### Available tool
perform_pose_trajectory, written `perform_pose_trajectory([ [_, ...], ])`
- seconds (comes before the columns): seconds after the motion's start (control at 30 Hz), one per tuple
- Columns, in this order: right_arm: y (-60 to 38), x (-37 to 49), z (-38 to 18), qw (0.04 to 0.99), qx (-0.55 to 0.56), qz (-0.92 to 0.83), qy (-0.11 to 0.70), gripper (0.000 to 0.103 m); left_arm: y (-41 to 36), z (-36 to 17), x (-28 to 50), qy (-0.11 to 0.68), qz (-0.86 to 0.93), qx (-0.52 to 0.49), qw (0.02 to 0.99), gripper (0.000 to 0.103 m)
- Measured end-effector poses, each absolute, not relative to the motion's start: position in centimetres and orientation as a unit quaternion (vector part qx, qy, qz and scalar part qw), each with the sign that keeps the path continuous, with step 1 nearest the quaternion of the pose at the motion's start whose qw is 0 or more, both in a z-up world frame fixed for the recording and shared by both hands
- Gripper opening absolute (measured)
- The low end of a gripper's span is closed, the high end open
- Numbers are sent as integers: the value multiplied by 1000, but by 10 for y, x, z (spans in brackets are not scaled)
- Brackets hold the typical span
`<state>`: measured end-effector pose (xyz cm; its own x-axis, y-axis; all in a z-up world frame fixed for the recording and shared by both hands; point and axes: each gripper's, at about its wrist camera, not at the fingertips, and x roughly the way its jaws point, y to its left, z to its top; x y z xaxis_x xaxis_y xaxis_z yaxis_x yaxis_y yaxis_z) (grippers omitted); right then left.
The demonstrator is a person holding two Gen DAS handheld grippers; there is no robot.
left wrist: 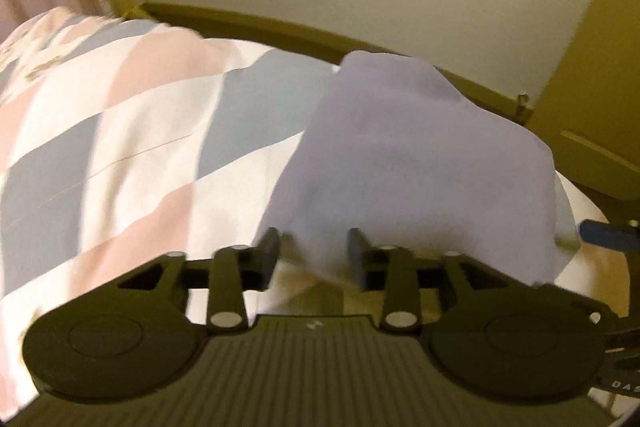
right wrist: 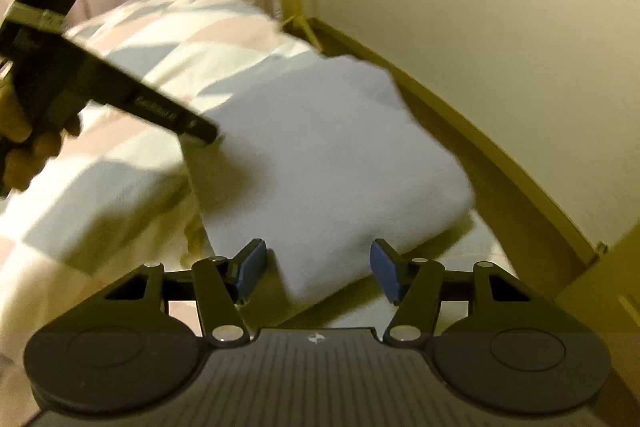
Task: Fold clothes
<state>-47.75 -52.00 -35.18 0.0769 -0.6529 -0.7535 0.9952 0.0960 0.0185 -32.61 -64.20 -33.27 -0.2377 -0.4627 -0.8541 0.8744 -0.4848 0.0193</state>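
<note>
Both the left gripper (left wrist: pixel 314 253) and right gripper (right wrist: pixel 318 269) are gaping, unclamped, around the folded lavender garment (right wrist: pixel 328 163) edge; nudging it risks unfolding.

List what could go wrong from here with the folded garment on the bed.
1. A corner of the lavender garment lies between the open left gripper pads; pulling back could drag the fold open.
2. The garment sits near the bed edge by the wall and might slide off.
3. The open right gripper straddles its near corner; a snag seems possible.
</note>
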Motion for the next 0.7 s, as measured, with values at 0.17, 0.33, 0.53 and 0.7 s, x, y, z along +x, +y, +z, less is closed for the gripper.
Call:
perform_pose_trajectory([
  [0.17, -507, -477, -331, 629, 333, -646, 277, 78, -611, -301, -320, 272, -734, 422, 456, 54],
  [0.33, -482, -475, -308, 605, 372, -659, 247, 93, -581, -280, -313, 277, -733, 416, 462, 68],
  [0.53, -454, -456, -281, 574, 389, -689, 212, 101, -540, -245, -285, 268, -729, 405, 482, 85],
  [0.7, -416, -430, -247, 561, 386, -705, 195, 101, -501, -207, -254, 250, -730, 396, 497, 97],
])
